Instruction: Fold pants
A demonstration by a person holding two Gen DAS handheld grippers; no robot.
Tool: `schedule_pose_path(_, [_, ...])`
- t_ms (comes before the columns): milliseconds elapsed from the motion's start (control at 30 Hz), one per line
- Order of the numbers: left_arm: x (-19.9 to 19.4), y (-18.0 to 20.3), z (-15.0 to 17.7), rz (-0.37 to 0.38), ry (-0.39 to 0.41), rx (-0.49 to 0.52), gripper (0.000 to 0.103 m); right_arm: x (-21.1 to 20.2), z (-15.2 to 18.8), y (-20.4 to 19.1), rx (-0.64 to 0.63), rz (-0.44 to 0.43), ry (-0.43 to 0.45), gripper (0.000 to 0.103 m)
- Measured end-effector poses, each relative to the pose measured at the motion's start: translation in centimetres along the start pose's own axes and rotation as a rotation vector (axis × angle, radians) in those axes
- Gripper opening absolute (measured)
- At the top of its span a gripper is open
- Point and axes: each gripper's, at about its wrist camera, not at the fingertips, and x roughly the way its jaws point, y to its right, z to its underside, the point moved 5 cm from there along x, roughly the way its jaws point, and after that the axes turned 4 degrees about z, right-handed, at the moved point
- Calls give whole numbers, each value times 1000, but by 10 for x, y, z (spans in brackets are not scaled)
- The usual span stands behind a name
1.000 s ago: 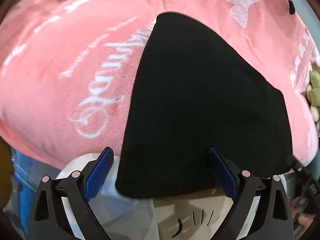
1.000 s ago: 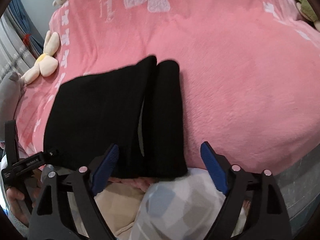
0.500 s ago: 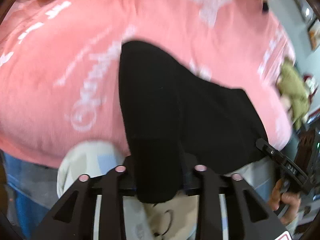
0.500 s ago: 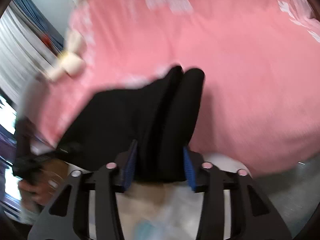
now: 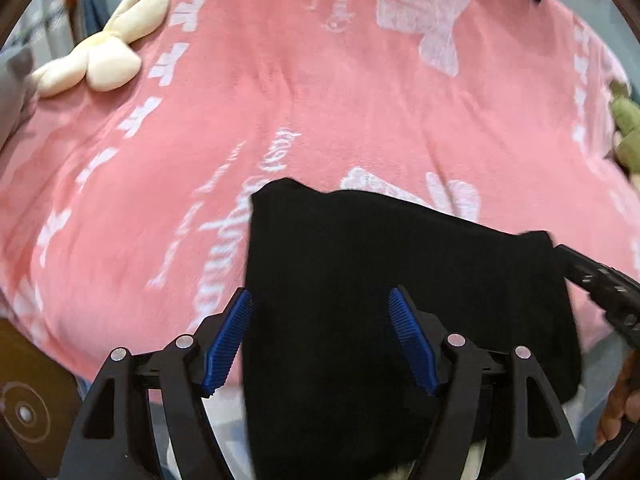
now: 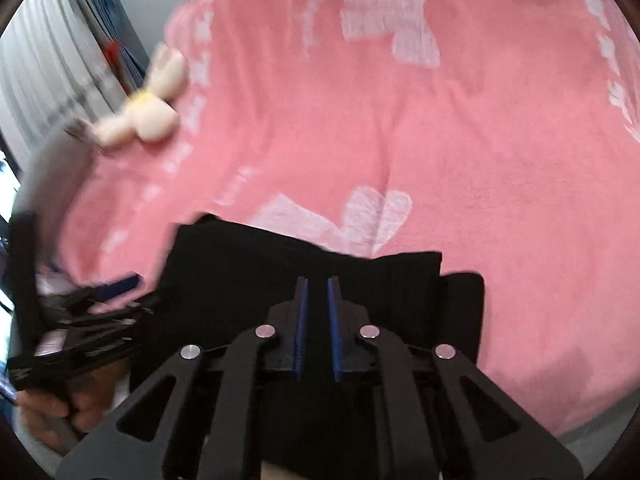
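Observation:
The black pants (image 5: 400, 264) lie folded into a compact block at the near edge of a pink blanket (image 5: 320, 100). My left gripper (image 5: 320, 340) is open, its blue pads on either side of the pants' left part, the cloth between and below them. My right gripper (image 6: 317, 320) has its pads almost together over the pants (image 6: 280, 264), a thin gap between them; I cannot see cloth held in the gap. The right gripper's body shows at the right edge of the left wrist view (image 5: 600, 284), and the left gripper at the left edge of the right wrist view (image 6: 80, 332).
A cream plush rabbit (image 5: 100, 56) lies at the blanket's far left; it also shows in the right wrist view (image 6: 148, 108). A green plush toy (image 5: 628, 132) sits at the right edge. Curtains (image 6: 52, 60) hang beyond the bed at left.
The left gripper was shut on the pants half a second ago and is now open. The right gripper's pads have closed further. The pants' far end now lies nearer, folded shorter.

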Motion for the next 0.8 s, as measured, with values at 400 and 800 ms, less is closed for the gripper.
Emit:
schedule_pose_path(400, [22,-2,-5,-38,-26,16,77,8,32,23,29,48,-74,10])
schedule_pose_path(800, [-4,2,21,-21,-33,14,76,-54,75,33,113,34,-68,15])
